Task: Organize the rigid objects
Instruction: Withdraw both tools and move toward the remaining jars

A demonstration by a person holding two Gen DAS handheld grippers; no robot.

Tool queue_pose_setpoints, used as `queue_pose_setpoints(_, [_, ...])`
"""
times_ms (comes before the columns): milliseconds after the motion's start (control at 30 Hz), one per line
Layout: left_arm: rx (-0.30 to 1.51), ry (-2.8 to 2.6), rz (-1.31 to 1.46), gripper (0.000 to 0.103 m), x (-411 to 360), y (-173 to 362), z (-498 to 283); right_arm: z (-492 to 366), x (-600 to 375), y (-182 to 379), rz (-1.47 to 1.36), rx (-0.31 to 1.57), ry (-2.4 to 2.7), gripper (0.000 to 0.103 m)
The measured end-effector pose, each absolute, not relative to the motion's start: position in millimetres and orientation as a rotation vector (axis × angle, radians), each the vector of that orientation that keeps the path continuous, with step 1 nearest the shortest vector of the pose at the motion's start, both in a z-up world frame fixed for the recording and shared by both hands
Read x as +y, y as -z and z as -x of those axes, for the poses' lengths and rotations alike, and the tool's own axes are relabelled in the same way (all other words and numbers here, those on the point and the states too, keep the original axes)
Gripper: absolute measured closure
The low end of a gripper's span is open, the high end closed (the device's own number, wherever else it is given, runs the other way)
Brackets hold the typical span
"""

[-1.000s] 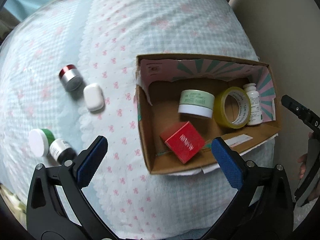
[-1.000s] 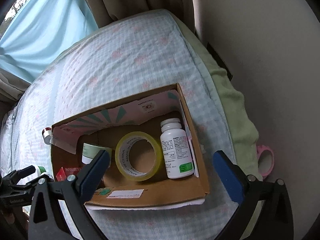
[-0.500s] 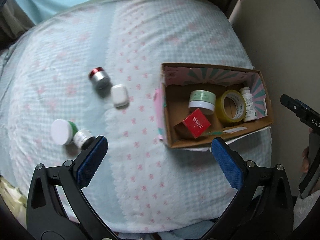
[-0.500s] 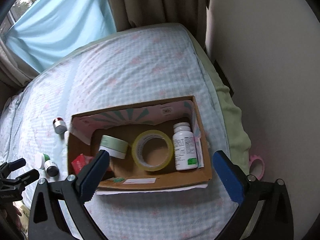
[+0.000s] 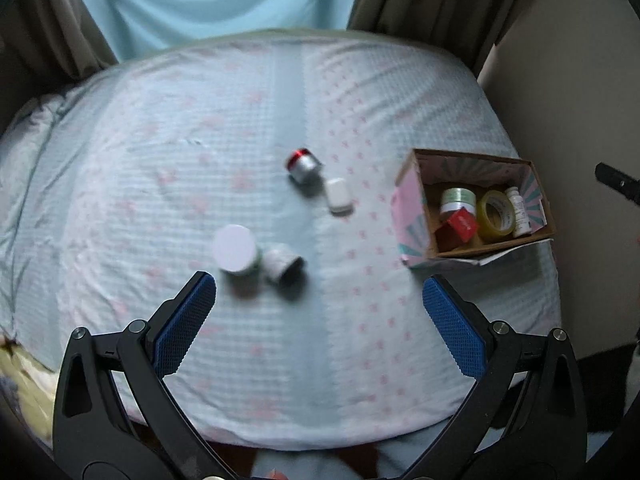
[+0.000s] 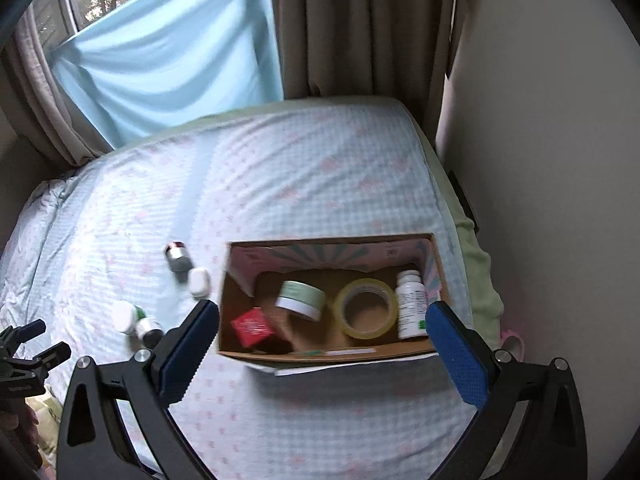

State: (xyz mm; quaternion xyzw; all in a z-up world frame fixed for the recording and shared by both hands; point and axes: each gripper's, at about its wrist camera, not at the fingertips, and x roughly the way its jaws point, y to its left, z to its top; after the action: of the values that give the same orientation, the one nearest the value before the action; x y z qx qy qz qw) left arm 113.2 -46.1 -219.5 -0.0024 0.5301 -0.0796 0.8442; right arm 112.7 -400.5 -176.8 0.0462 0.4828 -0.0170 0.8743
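A cardboard box (image 5: 412,200) (image 6: 328,354) sits on the bed at the right. It holds a red cube (image 5: 462,224) (image 6: 252,326), a green-lidded jar (image 5: 458,198) (image 6: 302,298), a yellow tape roll (image 5: 496,214) (image 6: 366,314) and a white pill bottle (image 5: 520,210) (image 6: 410,304). Loose on the bed lie a red-capped silver jar (image 5: 302,166) (image 6: 178,256), a white case (image 5: 338,196) (image 6: 199,282), a white-lidded green jar (image 5: 236,248) (image 6: 125,316) and a small silver-and-black jar (image 5: 282,266) (image 6: 150,330). My left gripper (image 5: 320,300) is open and empty, high above the bed. My right gripper (image 6: 322,326) is open and empty, above the box.
The bed (image 5: 200,120) has a light blue sheet with pink marks. Curtains (image 6: 360,28) and a blue cloth (image 6: 168,52) hang behind it. A wall (image 6: 552,160) runs along the right side. A pink object (image 6: 514,344) lies beside the bed by the wall.
Both grippers have pulled up and back from the box, so more of the bed shows. The left view has swung left toward the loose jars. Both stay open and empty.
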Motion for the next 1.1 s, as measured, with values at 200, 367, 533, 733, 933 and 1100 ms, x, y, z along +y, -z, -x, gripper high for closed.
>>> queue_pose_setpoints(200, [1.068, 0.218, -0.056, 0.0, 19, 206, -100, -96, -328, 146, -0.094, 0.975, 0.029, 0.0])
queue_pose_setpoints(367, [1.072, 0.259, -0.096, 0.0, 63, 213, -102, -97, -262, 135, -0.086, 0.96, 0.001, 0.0])
queue_pose_setpoints(533, [1.099, 0.334, -0.122, 0.0, 98, 230, -114, -109, -210, 140, -0.074, 0.977, -0.007, 0.0])
queue_pose_setpoints(733, [1.148, 0.431, -0.185, 0.0, 106, 261, -135, -129, -168, 161, -0.053, 1.021, -0.03, 0.0])
queue_pose_setpoints(933, [1.168, 0.502, -0.265, 0.0, 94, 300, -162, -160, -149, 192, -0.009, 1.075, -0.067, 0.0])
queue_pose_setpoints(1100, [1.2, 0.526, -0.3, 0.0, 87, 338, -189, -197, -146, 227, 0.023, 1.117, -0.11, 0.0])
